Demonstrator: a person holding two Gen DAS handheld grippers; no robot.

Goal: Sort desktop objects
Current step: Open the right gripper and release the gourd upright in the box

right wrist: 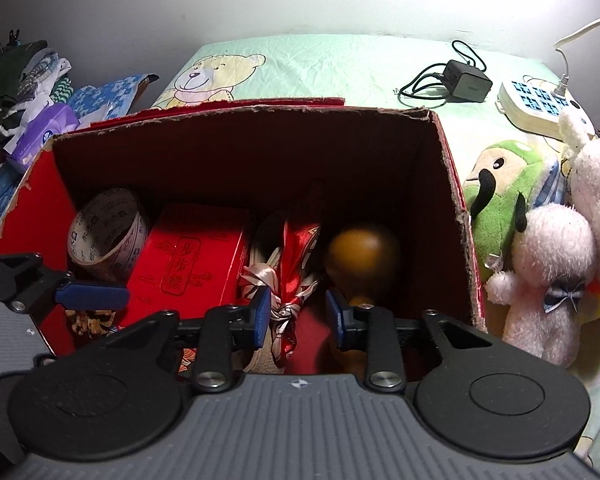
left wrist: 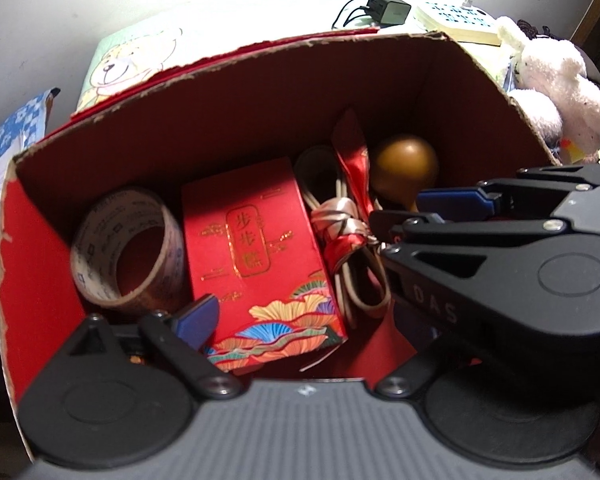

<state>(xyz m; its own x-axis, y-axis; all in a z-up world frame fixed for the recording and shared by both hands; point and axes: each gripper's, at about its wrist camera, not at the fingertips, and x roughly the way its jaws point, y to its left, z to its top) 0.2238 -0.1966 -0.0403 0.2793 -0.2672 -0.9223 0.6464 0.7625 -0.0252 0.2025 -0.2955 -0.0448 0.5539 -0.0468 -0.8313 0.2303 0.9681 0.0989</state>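
Note:
An open cardboard box (left wrist: 236, 92) (right wrist: 456, 216), red outside, holds a tape roll (left wrist: 128, 248) (right wrist: 108, 232), a red gift box (left wrist: 256, 256) (right wrist: 192, 256) with gold characters, a cable bundle tied with a satin ribbon (left wrist: 340, 224) (right wrist: 276, 280) and a brown gourd (left wrist: 404, 162) (right wrist: 362, 256), which looks blurred. My left gripper (left wrist: 300, 320) hangs wide open over the gift box; its right finger is hidden behind my right gripper (left wrist: 412, 212). My right gripper (right wrist: 299, 316) stands open inside the box, with the ribbon by its left pad and the gourd's neck behind its right pad.
Plush toys (right wrist: 548, 264) (left wrist: 556, 88) lean against the box's right side. A power strip (right wrist: 536, 104) and a black charger (right wrist: 466, 82) lie behind on a bear-print cloth (right wrist: 300, 68). Packets and clutter (right wrist: 40, 120) are piled at the left. A pine cone (right wrist: 90, 320) lies in the box's near left corner.

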